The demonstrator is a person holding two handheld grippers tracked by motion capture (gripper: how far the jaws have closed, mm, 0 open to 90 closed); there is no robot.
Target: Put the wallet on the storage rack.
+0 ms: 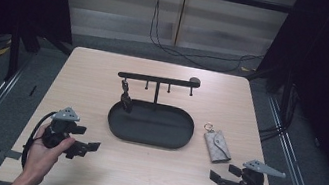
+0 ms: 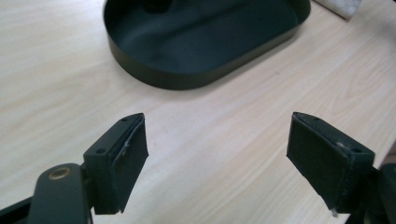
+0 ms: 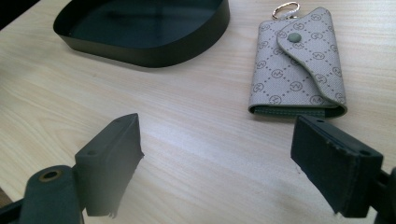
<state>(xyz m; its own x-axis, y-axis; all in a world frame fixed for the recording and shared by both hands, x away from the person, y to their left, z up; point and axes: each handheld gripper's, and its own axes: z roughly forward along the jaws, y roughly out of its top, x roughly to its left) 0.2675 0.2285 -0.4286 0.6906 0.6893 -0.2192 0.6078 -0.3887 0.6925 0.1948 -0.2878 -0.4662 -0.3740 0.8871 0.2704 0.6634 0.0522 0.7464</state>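
With my right hand-held gripper wide and empty, I'd ease forward and square the jaws across the key pouch near the tray.

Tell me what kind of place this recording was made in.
Probably a lab or test setup, not a home: a lone wooden table on grey carpet, dark curtains at both sides, loose cables on the floor behind, and a staged key stand with tray and key pouch.
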